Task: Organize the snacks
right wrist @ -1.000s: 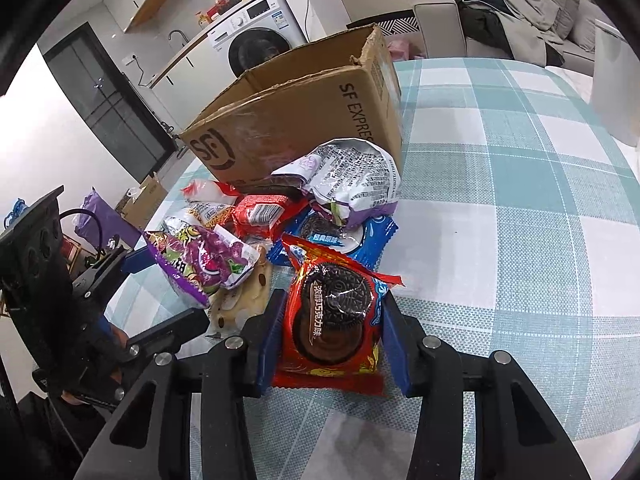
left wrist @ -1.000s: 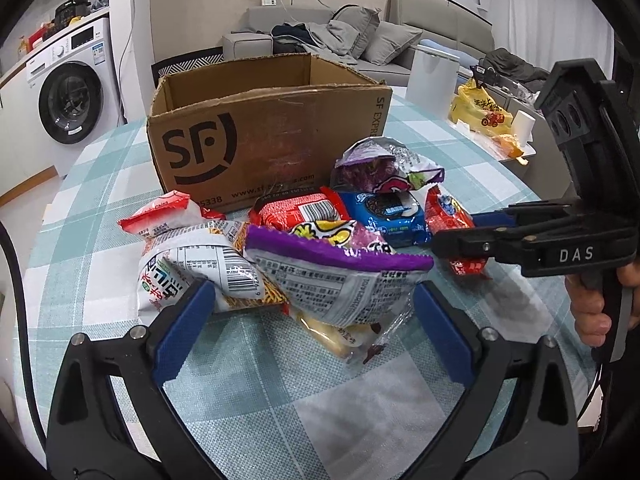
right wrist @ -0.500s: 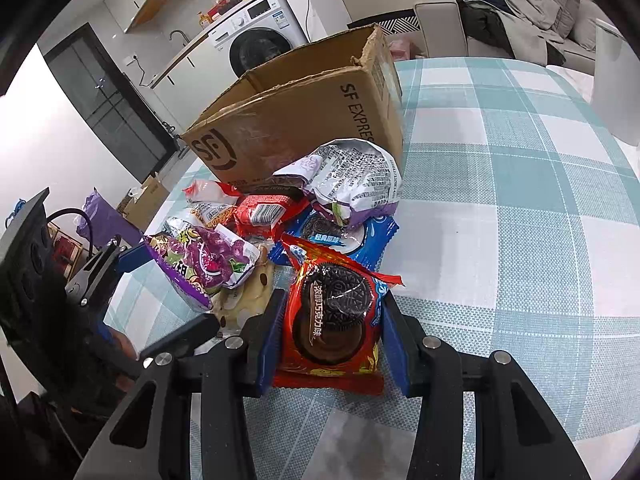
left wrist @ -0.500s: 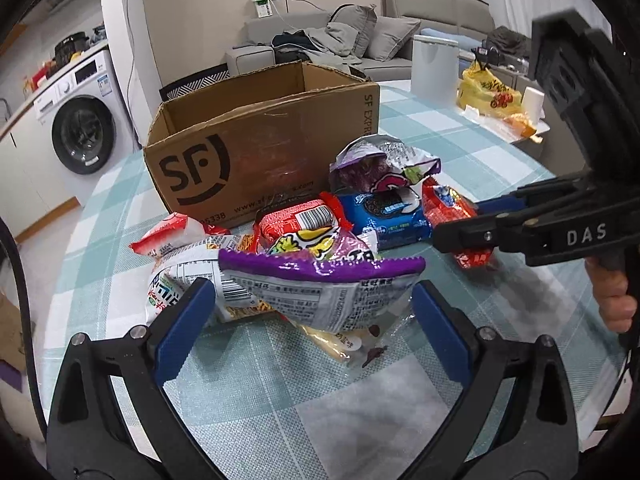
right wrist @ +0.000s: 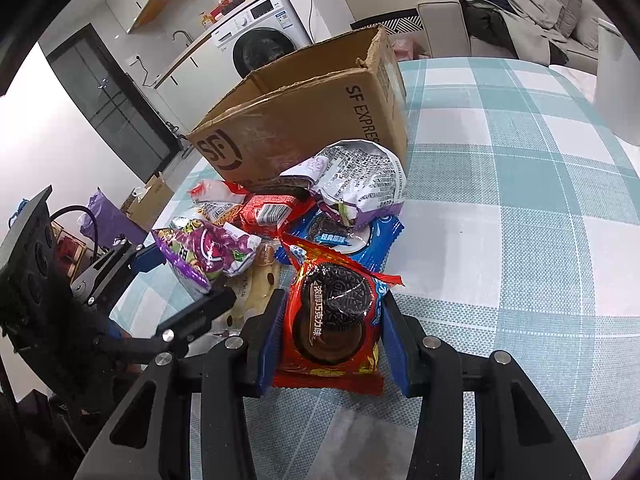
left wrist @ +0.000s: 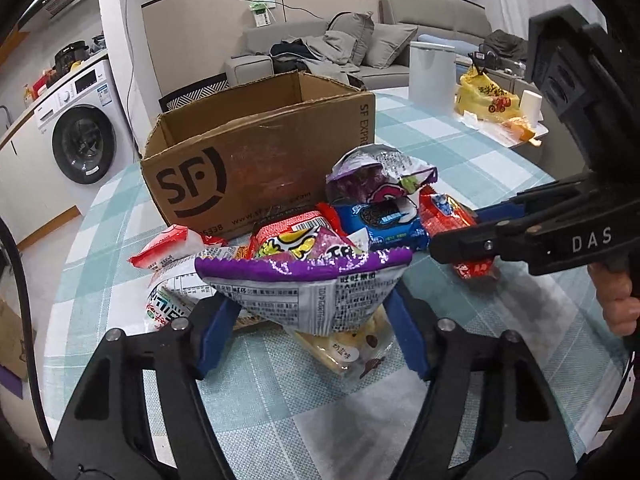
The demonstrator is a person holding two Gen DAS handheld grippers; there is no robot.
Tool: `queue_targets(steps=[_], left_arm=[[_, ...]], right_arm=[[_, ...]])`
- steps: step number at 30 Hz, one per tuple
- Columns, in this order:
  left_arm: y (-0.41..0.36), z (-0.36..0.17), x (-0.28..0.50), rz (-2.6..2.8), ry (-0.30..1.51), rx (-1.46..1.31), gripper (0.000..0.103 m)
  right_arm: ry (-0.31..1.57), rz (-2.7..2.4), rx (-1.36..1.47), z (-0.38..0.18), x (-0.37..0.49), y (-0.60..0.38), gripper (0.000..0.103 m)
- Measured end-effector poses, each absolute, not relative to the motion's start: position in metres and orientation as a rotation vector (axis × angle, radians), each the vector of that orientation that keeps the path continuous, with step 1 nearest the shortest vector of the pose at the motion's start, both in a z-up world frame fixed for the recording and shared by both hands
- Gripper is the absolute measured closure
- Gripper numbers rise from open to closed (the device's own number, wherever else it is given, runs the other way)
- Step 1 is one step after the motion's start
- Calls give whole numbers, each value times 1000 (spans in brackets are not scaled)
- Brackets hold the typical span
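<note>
A heap of snack packets lies on the checked table in front of an open cardboard box (left wrist: 260, 160) (right wrist: 304, 120). My left gripper (left wrist: 310, 328) has its jaws closing, and the blue pads press both sides of a purple snack bag (left wrist: 308, 292) (right wrist: 204, 252), which bulges between them. My right gripper (right wrist: 332, 332) is shut on a red Oreo packet (right wrist: 334, 320) (left wrist: 444, 208) that rests low over the cloth. A blue Oreo pack (left wrist: 384, 222) (right wrist: 340, 236) and a crumpled silver-purple bag (left wrist: 380, 176) (right wrist: 360, 184) lie between the two grippers and the box.
A bread pack (left wrist: 344, 348) lies under the purple bag, and a red-and-white packet (left wrist: 168, 244) sits at the heap's left. At the table's far side stand a white bin (left wrist: 432, 68) and a yellow bag (left wrist: 488, 100). Bare checked cloth (right wrist: 500, 200) stretches right of the heap.
My left jaws have come in from wide apart onto the purple bag, which now bunches into a V. The left view has tipped slightly. The right gripper and its red packet stay still.
</note>
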State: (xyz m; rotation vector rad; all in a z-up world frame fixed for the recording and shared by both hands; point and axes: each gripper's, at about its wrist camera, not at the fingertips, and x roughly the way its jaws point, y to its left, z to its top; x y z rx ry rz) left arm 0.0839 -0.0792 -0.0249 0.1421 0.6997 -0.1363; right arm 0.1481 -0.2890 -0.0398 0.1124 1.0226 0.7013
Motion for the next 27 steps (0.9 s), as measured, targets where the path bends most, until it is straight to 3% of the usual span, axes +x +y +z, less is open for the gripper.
queue_targets(steps=[7, 27], left_arm=[[-63, -20, 83, -155, 688, 64, 44], [-37, 7, 75, -170, 643, -51, 44]], right_arm=[[1017, 708, 118, -38, 147, -290, 58], [962, 736, 129, -19, 138, -291, 58]])
